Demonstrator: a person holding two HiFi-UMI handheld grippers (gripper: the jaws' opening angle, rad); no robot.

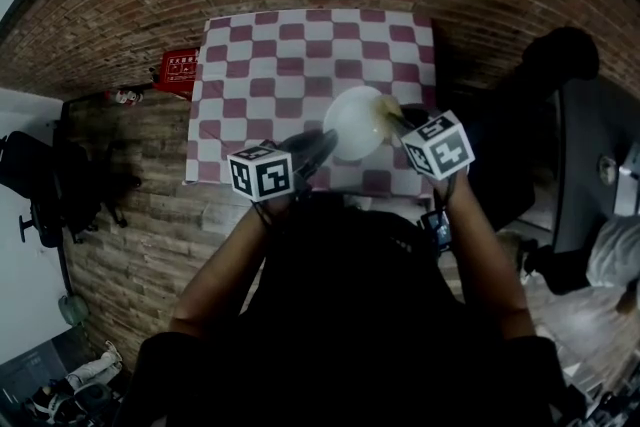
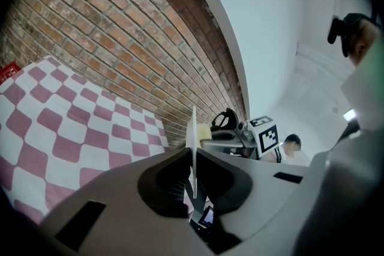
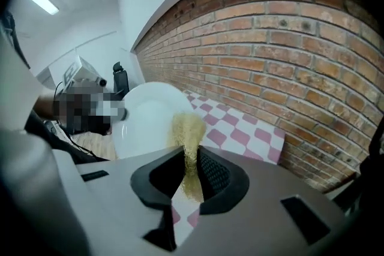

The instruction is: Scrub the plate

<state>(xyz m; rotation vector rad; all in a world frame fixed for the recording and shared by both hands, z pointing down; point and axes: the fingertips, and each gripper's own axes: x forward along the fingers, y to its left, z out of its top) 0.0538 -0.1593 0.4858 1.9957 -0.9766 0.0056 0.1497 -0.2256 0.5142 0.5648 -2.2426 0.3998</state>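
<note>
The left gripper [image 2: 193,160] fingers are pinching the rim of the round white plate [image 3: 144,120] above the red-checked table [image 1: 250,65], and the right gripper [image 3: 191,153] fingers are squeezing a yellow scrub pad [image 3: 188,126], so hard rubbing is risking a drop.

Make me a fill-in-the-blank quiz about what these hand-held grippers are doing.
The left hand-held gripper clamps the white ____ by its rim. The yellowish scrubber is clamped in the ____. The tablecloth has a red-and-white ____ pattern.
Missing: plate; right hand-held gripper; checkered.
</note>
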